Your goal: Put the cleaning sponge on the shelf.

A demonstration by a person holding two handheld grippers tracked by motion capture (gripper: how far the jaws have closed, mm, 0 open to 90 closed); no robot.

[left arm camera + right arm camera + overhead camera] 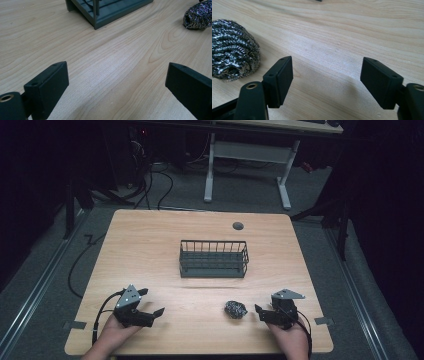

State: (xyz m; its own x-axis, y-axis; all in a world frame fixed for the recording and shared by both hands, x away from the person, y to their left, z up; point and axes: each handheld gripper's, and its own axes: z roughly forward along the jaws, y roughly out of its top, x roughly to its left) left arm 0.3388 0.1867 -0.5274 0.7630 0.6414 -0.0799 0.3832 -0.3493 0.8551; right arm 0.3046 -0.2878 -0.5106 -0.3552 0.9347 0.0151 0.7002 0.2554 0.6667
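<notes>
- High view: the scourer [235,309], a crumpled ball of steel wool, lies on the table [150,240] near the front edge, right of centre, and nothing touches it.
- Right gripper [265,314] sits by the front right corner, just beside the scourer, jaws spread wide and empty.
- Right gripper view: the scourer [233,50] lies to the left of the left jaw, outside the gap, so bare wood shows between the jaws.
- Left gripper [152,317] rests near the front left corner, jaws also wide apart, holding nothing.
- Left gripper view: the scourer [197,16] shows far off at upper right, well apart from those jaws.
- The basket [214,258], a dark wire one, stands at the middle of the table, long axis parallel to the front edge, behind the scourer and slightly left of it.
- The scourer is roundish, with no real long axis, so any approach angle should do.
- My guess: the right hand is much the nearer and would need to swing toward the table's centre to bring the ball between its jaws.
</notes>
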